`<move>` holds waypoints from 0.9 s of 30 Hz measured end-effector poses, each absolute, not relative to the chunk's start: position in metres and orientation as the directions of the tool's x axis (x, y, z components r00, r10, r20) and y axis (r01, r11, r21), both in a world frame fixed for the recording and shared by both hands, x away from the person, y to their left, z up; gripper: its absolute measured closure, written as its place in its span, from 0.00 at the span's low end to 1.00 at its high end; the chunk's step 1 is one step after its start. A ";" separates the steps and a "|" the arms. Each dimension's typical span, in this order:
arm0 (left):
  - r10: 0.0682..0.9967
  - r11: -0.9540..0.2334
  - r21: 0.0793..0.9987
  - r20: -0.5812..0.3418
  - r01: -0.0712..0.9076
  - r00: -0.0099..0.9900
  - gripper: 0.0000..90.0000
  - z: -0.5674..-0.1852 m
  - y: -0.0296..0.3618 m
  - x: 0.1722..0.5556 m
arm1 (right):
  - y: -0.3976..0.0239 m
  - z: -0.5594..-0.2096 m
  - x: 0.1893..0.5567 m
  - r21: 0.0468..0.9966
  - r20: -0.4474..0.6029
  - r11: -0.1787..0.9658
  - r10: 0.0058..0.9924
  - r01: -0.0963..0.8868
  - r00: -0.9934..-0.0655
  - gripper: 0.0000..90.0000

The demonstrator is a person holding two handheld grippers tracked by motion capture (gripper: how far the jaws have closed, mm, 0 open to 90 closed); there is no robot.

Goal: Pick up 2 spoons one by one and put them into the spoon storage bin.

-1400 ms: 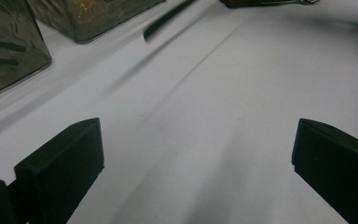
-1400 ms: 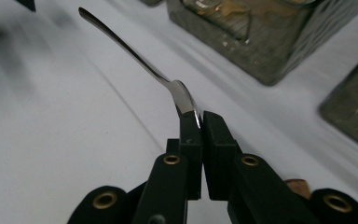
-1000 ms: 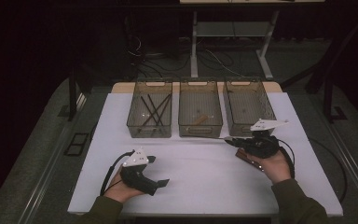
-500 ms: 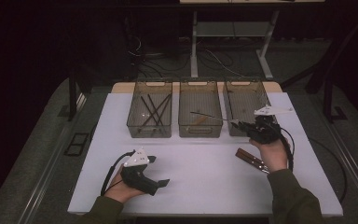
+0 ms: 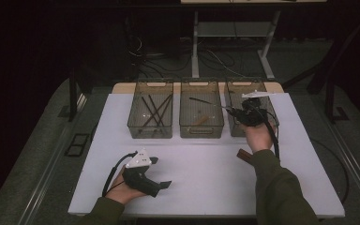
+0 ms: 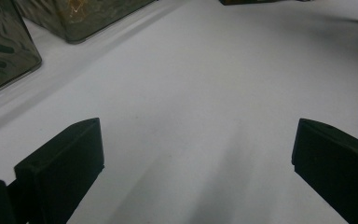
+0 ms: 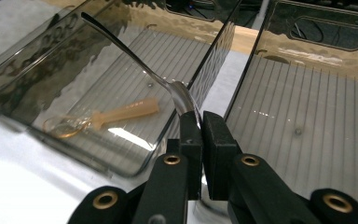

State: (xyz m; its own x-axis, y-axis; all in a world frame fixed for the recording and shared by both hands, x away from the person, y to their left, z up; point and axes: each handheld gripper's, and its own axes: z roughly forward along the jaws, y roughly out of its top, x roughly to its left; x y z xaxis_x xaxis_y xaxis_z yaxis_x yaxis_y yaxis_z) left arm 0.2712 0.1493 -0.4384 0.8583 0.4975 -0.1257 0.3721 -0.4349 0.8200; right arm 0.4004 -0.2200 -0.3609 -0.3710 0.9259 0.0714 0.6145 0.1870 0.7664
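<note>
Carried up from the white table since the earlier frame, a metal spoon is gripped by its bowl in the right gripper – jaws clamped shut – over the middle bin; the left gripper rests wide open, empty

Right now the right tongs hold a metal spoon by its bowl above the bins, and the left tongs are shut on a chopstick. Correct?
Not quite. The right tongs do grip the spoon by its bowl above the bins, but the left tongs are open and hold nothing, with bare white table between them, as the left gripper view shows.
</note>
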 end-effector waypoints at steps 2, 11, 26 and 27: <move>0.497 -0.431 0.822 -0.129 0.373 0.858 0.01 -0.439 0.149 0.271 | -0.215 -0.364 0.408 0.759 0.067 0.188 0.930 0.623 -0.362 0.96; 0.487 -0.433 0.825 -0.126 0.364 0.864 0.01 -0.438 0.148 0.271 | -0.190 -0.368 0.431 0.732 0.018 0.216 0.942 0.646 -0.335 0.96; 0.486 -0.437 0.823 -0.125 0.364 0.865 0.01 -0.438 0.147 0.271 | -0.176 -0.374 0.433 0.723 0.070 0.242 0.906 0.647 -0.416 0.66; 0.486 -0.436 0.823 -0.124 0.363 0.865 0.01 -0.438 0.147 0.271 | -0.177 -0.374 0.432 0.725 0.074 0.240 0.905 0.646 -0.419 0.65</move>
State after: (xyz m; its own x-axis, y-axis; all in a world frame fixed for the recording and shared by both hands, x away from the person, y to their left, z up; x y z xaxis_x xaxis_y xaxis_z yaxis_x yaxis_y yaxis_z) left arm 0.2708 0.1474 -0.4384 0.8650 0.4863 -0.1241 0.3632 -0.4359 0.8235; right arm 0.4323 -0.1772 -0.3737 -0.4193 0.9048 0.0745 0.6462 0.2398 0.7245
